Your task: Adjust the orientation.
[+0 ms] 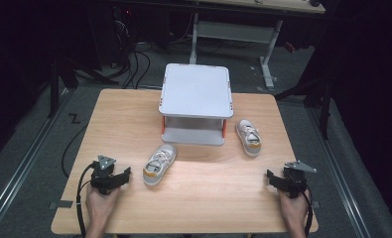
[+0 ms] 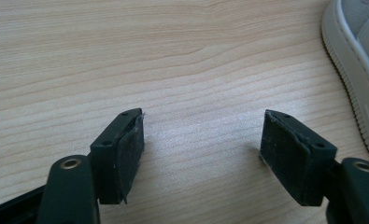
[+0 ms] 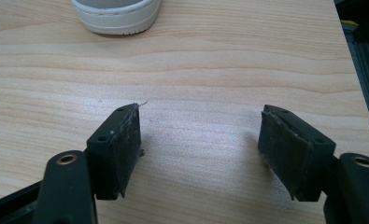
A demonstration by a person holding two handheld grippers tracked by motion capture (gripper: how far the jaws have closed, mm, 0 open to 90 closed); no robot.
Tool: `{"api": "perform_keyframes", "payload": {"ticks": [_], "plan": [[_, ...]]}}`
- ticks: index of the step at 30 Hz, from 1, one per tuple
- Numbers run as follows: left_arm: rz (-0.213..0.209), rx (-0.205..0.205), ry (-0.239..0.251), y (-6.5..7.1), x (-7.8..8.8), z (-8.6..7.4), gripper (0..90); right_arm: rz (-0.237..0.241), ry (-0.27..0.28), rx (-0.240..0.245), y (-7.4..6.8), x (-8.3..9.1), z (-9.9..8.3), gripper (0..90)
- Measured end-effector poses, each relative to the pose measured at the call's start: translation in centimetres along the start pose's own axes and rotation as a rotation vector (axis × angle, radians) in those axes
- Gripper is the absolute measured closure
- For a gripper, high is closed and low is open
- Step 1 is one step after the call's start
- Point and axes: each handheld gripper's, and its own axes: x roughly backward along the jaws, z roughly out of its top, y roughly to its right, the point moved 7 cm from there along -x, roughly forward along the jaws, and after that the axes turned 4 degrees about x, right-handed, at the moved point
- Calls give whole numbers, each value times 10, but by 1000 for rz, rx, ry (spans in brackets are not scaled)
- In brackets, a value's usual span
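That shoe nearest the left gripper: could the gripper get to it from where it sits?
Probably yes. The left gripper is open with nothing in it, and only bare table lies between it and the shoe just beside it.

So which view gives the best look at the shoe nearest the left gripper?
The high view: it shows the whole shoe lying on the table in front of the grey shelf, laces and toe visible. The left gripper view catches just its sole edge at the right border; the right gripper view shows a shoe's toe, likely the other shoe.
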Motion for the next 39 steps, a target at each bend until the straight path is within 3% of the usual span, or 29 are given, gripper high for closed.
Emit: {"api": "perform_keyframes", "payload": {"ticks": [16,19,21,24,32,39], "plan": [[2,-14,2,1,0,1,354,1,0,2,0,0,0,297],[-23,-39,-5,5,2,0,410,1,-1,2,0,0,0,295],[-29,-39,-18,6,3,1,492,2,-1,2,0,0,0,295],[-54,-46,-17,9,3,2,533,2,-1,2,0,0,0,294],[-92,-50,-19,14,4,4,524,2,-1,2,0,0,0,294],[-136,-30,-1,16,18,14,522,2,-1,1,0,0,0,294]]}}
